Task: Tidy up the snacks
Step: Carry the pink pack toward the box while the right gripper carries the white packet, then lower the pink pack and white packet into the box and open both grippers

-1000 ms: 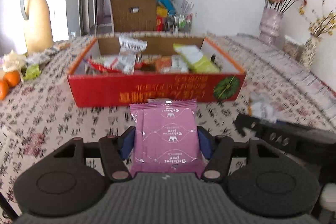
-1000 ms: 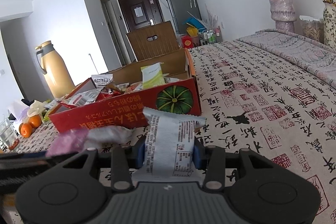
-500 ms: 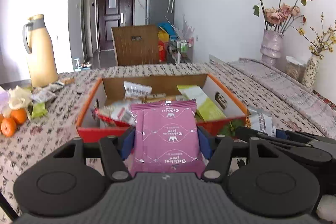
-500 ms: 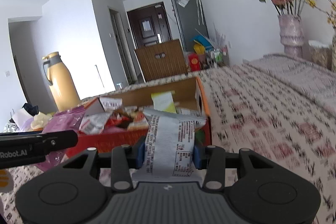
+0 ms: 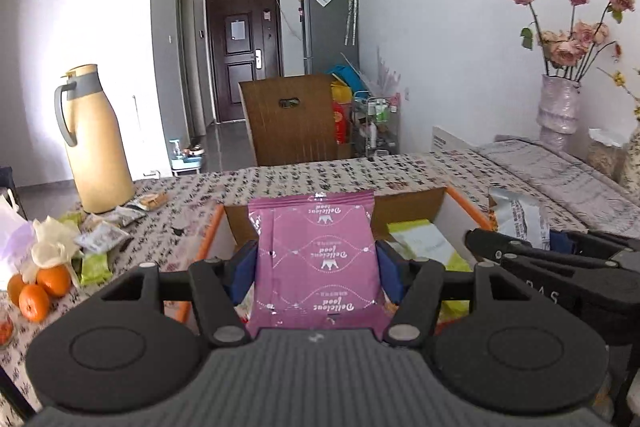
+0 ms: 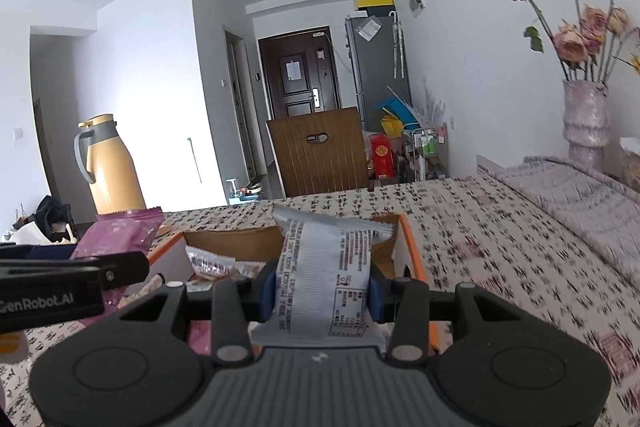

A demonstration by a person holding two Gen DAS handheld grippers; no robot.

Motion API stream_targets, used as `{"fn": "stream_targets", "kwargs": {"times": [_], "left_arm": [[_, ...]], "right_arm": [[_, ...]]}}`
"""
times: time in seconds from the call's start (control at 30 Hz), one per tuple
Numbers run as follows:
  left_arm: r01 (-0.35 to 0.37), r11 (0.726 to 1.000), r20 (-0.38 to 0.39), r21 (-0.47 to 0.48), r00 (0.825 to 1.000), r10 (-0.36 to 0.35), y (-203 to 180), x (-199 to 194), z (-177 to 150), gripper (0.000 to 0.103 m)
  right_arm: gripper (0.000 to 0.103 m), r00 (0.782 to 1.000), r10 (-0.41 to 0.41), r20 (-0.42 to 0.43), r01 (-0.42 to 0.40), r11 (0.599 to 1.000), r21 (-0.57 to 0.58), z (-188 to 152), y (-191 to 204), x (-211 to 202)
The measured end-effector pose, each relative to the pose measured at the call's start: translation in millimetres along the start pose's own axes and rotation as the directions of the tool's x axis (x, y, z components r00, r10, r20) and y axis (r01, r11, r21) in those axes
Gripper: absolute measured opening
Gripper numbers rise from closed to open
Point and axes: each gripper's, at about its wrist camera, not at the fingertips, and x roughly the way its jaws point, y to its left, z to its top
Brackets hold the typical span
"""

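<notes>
My left gripper (image 5: 316, 269) is shut on a purple snack packet (image 5: 316, 259) and holds it upright above the near part of the open red cardboard box (image 5: 208, 231). My right gripper (image 6: 322, 291) is shut on a grey-white snack packet (image 6: 324, 279) and holds it over the same box (image 6: 408, 247), to the right of the left gripper. The box holds several snack packets, among them a yellow-green one (image 5: 424, 241). The grey packet also shows in the left wrist view (image 5: 516, 215), and the purple packet in the right wrist view (image 6: 120, 233).
A tan thermos jug (image 5: 98, 143) stands at the far left of the patterned tablecloth (image 5: 320, 175). Loose snack packets (image 5: 104, 235) and oranges (image 5: 36, 291) lie at the left. A vase of dried roses (image 5: 560, 107) stands at the far right. A wooden chair back (image 5: 292, 119) is behind the table.
Both grippers have risen and moved forward with their packets, from in front of the box's red front wall to above the box.
</notes>
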Motion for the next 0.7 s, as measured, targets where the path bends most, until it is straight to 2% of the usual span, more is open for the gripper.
{"fn": "stream_targets", "kwargs": {"times": [0.37, 0.7], "left_arm": [[-0.028, 0.998, -0.001, -0.065, 1.0, 0.028, 20.5, 40.6, 17.9, 0.063], [-0.054, 0.99, 0.02, -0.128, 0.998, 0.057, 33.8, 68.7, 20.6, 0.063]], "right_arm": [[0.042, 1.0, 0.006, 0.001, -0.006, 1.0, -0.028, 20.8, 12.7, 46.9], [0.042, 0.999, 0.003, 0.033, -0.002, 0.999, -0.035, 22.0, 20.9, 77.5]]}}
